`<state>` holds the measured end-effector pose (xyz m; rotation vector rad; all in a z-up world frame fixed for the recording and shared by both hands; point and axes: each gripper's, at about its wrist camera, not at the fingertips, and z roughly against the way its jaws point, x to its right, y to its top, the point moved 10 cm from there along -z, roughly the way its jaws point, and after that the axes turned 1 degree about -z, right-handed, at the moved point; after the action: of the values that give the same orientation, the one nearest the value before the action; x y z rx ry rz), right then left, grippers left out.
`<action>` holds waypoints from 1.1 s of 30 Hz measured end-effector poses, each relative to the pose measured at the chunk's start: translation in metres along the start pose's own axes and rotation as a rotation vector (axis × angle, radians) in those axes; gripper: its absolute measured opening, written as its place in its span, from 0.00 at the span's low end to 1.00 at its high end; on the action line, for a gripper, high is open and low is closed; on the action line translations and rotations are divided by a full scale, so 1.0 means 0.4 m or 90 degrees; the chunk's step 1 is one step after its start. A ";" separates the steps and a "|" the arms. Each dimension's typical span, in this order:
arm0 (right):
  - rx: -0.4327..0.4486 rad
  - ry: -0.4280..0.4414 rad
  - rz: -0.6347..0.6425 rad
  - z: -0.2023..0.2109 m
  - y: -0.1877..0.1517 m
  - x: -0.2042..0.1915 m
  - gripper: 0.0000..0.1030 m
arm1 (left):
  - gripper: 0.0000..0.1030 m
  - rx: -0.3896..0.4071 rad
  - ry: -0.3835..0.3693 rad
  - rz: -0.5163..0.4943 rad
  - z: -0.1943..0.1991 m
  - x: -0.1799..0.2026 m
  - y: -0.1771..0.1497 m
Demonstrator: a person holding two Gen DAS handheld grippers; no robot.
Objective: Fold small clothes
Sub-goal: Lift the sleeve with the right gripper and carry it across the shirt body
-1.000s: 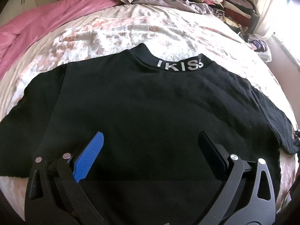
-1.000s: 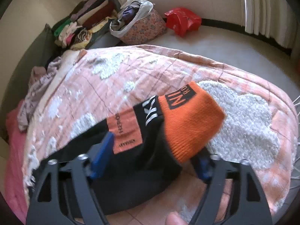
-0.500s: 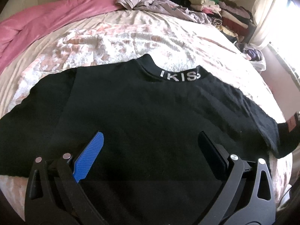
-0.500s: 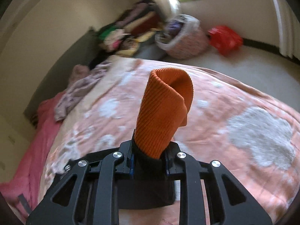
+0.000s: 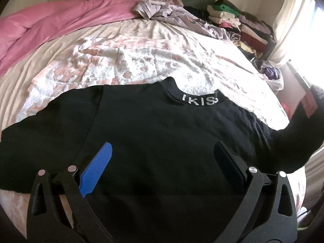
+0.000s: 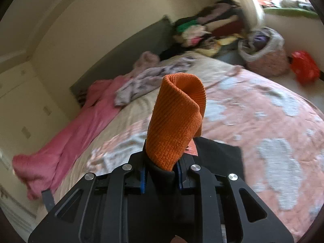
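R tool point(image 6: 160, 179) on orange cuff point(image 6: 176, 119)

Sunlit bedroom (cream walls point(image 6: 85, 32)), quilted bed point(image 5: 141, 60)

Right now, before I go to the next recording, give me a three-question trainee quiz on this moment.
1. True or false: the left gripper is clamped on the black top.
2. What is the right gripper holding? A) pink blanket B) orange cuff C) red bag
3. Fill in: the black top's neckband points toward the ____ blanket at the far side of the bed.

Key: 1 false, its jaws are open. 2 B, the orange cuff. 3 pink; pink blanket, bed.
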<state>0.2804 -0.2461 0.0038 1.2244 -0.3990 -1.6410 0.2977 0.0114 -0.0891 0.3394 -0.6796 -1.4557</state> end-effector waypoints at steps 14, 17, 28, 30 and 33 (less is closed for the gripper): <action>-0.099 0.086 0.129 -0.150 -0.256 -0.312 0.20 | 0.92 0.010 -0.026 0.083 0.027 -0.138 0.007; -0.117 0.083 0.143 -0.185 -0.307 -0.335 0.20 | 0.92 0.012 -0.026 0.097 0.034 -0.166 0.008; -0.165 0.137 0.188 -0.208 -0.414 -0.393 0.64 | 0.92 0.003 -0.052 0.154 0.032 -0.231 -0.010; -0.164 0.132 0.187 -0.202 -0.406 -0.381 0.66 | 0.92 0.003 -0.058 0.160 0.031 -0.236 -0.015; -0.164 0.108 0.186 -0.198 -0.392 -0.350 0.69 | 0.92 -0.010 -0.068 0.164 0.022 -0.232 -0.031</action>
<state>0.2642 -0.0355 -0.0725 1.0475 -0.2375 -1.2841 0.2848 0.1022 -0.1098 0.1556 -0.7679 -1.2394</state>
